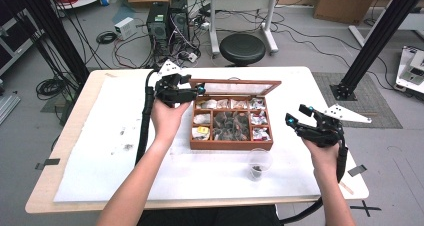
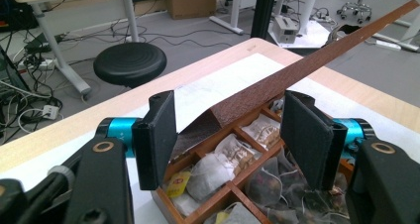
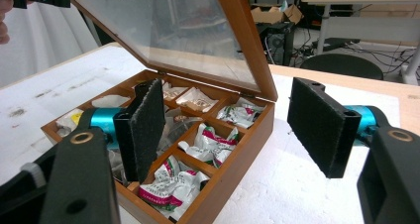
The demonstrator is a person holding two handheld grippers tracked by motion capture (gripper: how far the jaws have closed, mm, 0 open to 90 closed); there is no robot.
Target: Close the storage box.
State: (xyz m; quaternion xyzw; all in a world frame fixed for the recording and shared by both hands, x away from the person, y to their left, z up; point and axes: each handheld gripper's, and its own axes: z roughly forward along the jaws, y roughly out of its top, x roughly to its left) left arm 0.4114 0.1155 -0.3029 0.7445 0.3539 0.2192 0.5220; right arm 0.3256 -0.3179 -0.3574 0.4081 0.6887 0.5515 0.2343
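Observation:
A wooden tea box [image 1: 231, 146] sits mid-table with its glass lid [image 1: 235, 87] raised; its compartments hold tea bags [image 1: 231, 125]. My left gripper [image 1: 192, 88] is at the lid's left corner. In the left gripper view its jaws [image 2: 228, 135] stand wide open, with the lid's edge [image 2: 317, 60] running between them over the tea bags [image 2: 218, 167]. My right gripper [image 1: 299, 117] hovers open to the right of the box. In the right gripper view its jaws [image 3: 233, 125] frame the box's near corner [image 3: 237, 164], the lid [image 3: 168, 26] and wrapped bags [image 3: 163, 187].
A clear plastic cup [image 1: 259, 163] with something dark at its bottom stands just in front of the box. A white sheet [image 1: 100, 151] covers the table top. Beyond the far edge are a black stool [image 1: 242, 48] and computer towers [image 1: 167, 18].

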